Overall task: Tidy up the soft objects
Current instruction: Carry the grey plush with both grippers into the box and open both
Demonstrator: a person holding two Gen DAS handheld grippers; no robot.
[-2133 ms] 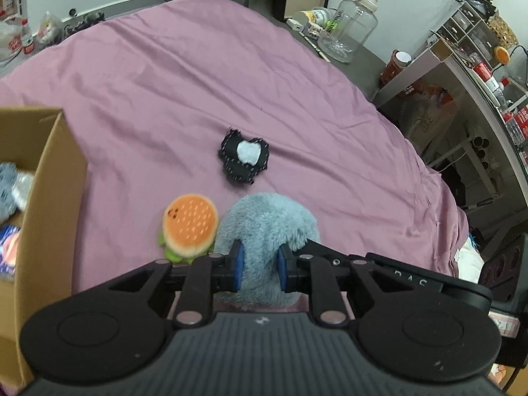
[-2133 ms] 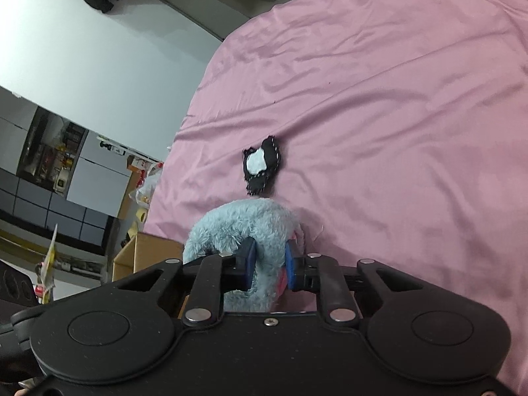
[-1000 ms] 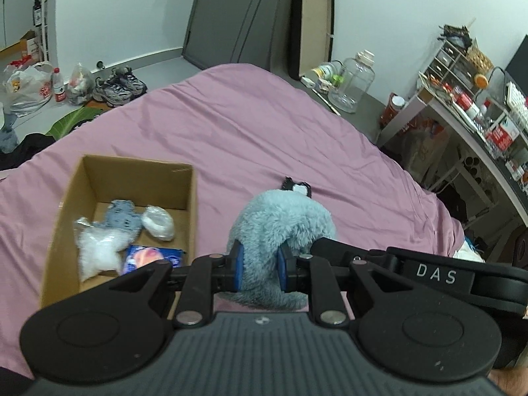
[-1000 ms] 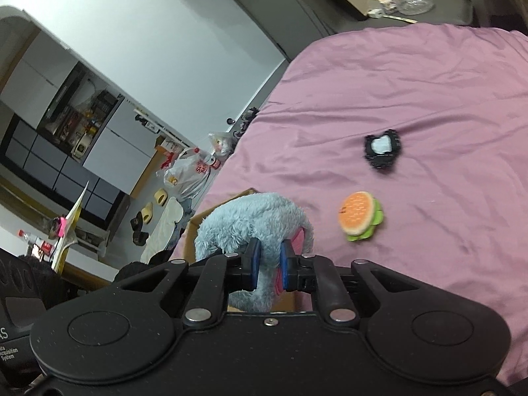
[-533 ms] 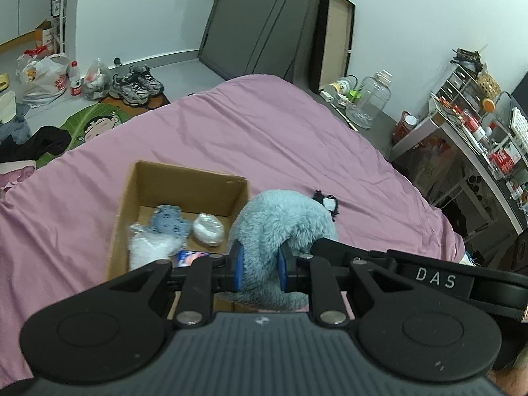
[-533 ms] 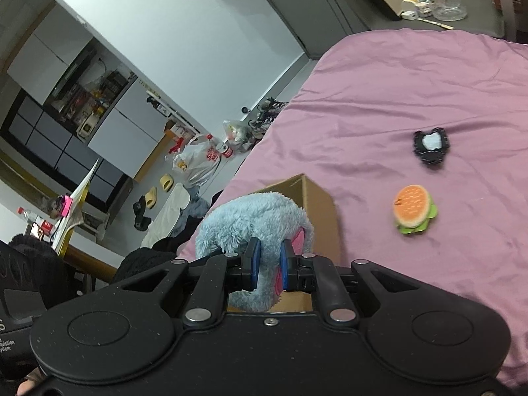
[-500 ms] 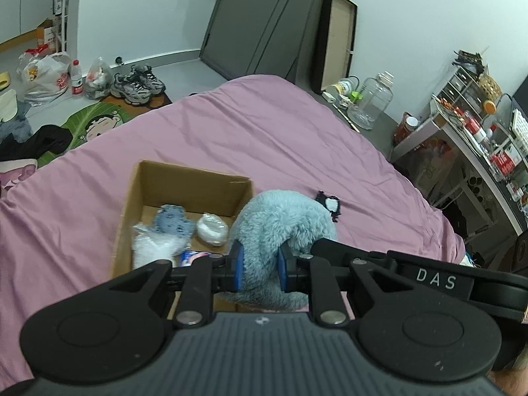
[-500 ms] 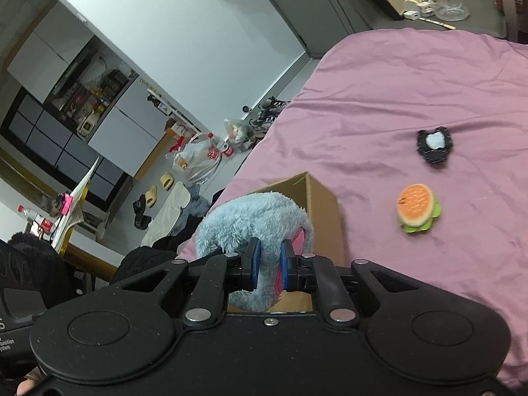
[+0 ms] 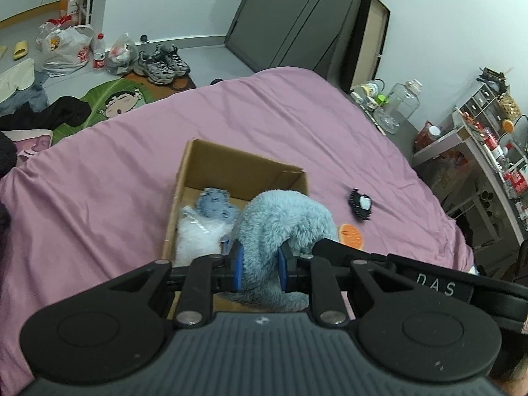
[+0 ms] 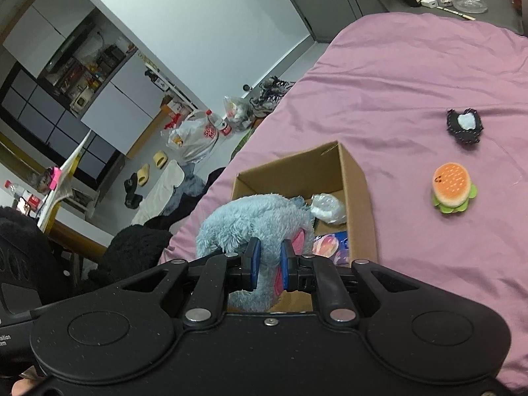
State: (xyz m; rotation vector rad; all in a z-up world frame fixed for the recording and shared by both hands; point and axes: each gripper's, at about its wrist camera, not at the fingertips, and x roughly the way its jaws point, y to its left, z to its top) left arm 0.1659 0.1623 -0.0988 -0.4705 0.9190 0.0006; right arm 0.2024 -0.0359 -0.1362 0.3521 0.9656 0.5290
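Blue plush toy [image 9: 283,217], clamped by both grippers, hides half the cardboard box [image 9: 237,168].

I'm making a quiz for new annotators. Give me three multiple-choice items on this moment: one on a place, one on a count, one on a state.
1. Where is the burger toy?
A. inside the cardboard box
B. on the pink bedcover beside the box
C. on the floor

2. How many toys lie loose on the bedcover, outside the box?
A. two
B. four
C. none

3. What holds the fluffy blue plush?
A. only the left gripper
B. nothing, it rests in the box
C. both grippers, shut on it

Answers:
1 B: it sits on the cover to the right of the cardboard box.
2 A: the burger and the black-and-white toy.
3 C: the left gripper and the right gripper each pinch the plush above the box.
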